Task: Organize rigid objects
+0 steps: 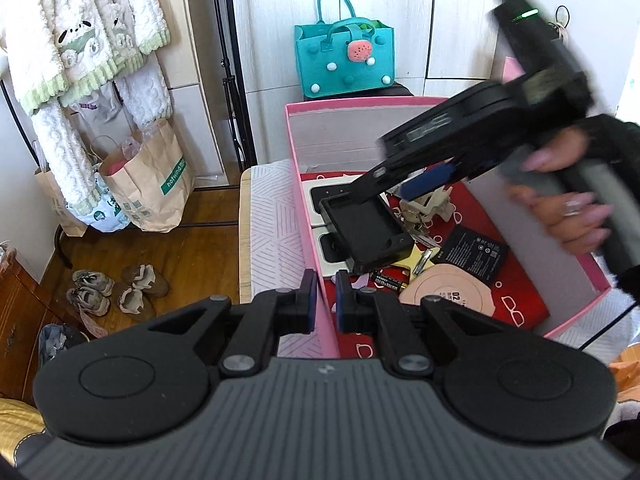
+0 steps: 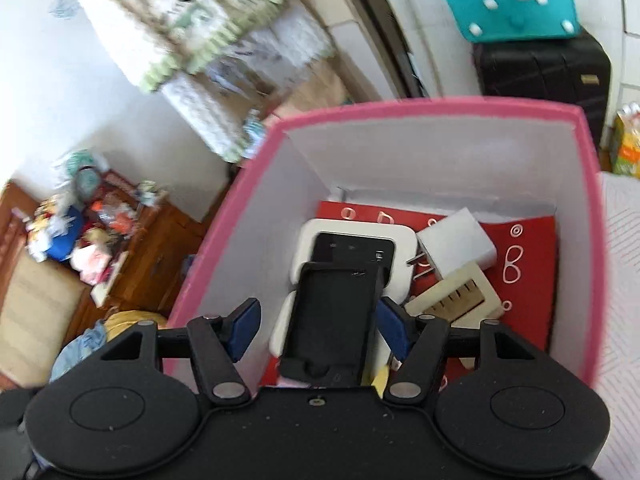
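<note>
Tray [image 2: 332, 320], one, black, lies between the wide-spread pads of the right hand-held gripper [image 2: 320, 330] inside the pink box [image 2: 224, 240], over two white chargers [image 1: 320, 216]. Left hand-held gripper [image 1: 323, 300] is clamped onto the box's near-left wall.

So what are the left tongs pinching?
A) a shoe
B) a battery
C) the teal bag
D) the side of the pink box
D, because the left tongs are closed on the thin pink wall of the pink box, with one blue pad on each side of it.
</note>
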Demonstrator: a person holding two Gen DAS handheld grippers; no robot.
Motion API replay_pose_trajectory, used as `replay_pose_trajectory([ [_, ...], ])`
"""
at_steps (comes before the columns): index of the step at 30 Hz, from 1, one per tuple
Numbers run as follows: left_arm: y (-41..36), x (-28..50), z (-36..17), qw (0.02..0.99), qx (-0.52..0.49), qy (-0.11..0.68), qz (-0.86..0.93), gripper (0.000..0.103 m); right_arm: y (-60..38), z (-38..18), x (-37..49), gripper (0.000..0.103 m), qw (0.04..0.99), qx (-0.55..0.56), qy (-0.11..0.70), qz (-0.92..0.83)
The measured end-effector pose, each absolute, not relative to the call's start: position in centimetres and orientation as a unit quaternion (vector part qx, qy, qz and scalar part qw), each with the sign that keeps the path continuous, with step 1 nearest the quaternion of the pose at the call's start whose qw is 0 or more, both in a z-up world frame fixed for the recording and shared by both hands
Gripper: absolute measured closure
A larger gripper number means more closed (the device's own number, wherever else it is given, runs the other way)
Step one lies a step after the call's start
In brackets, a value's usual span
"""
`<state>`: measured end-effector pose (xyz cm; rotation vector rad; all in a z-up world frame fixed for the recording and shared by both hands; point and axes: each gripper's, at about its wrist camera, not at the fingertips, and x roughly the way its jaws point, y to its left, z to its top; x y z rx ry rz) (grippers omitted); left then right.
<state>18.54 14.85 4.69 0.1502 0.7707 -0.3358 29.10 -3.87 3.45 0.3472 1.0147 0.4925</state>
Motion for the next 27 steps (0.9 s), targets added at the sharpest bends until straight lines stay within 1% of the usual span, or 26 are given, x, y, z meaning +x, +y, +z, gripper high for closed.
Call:
replay_pose_trajectory([
  [4, 14.9, 18.6, 4.7, 0.910, 0.071, 0.375, -0.163, 0.096, -5.6, 6.1, 25.8, 0.033, 0.855, 0.138, 0.429, 0.255],
  [6, 15.4, 18.5, 4.8, 0.910, 0.060, 0.376, -0.167, 0.096, -6.5, 6.9, 23.4, 0.033, 0.877, 0.113, 0.389, 0.259],
  [9, 15.9, 18.4, 5.2, 0.907, 0.047, 0.383, -0.167, 0.096, -8.2, 7.4, 20.9, 0.033, 0.888, 0.120, 0.358, 0.264],
  [13, 15.1, 17.8, 6.1, 0.911, 0.069, 0.379, -0.147, 0.096, -9.8, 7.9, 18.0, 0.033, 0.898, 0.117, 0.324, 0.273],
  [17, 14.4, 16.7, 7.2, 0.914, 0.074, 0.369, -0.150, 0.096, -10.3, 8.4, 16.1, 0.033, 0.915, 0.092, 0.304, 0.247],
  [27, 12.0, 13.2, 9.8, 0.923, 0.080, 0.340, -0.160, 0.096, -11.6, 8.9, 12.5, 0.033, 0.927, 0.088, 0.272, 0.242],
])
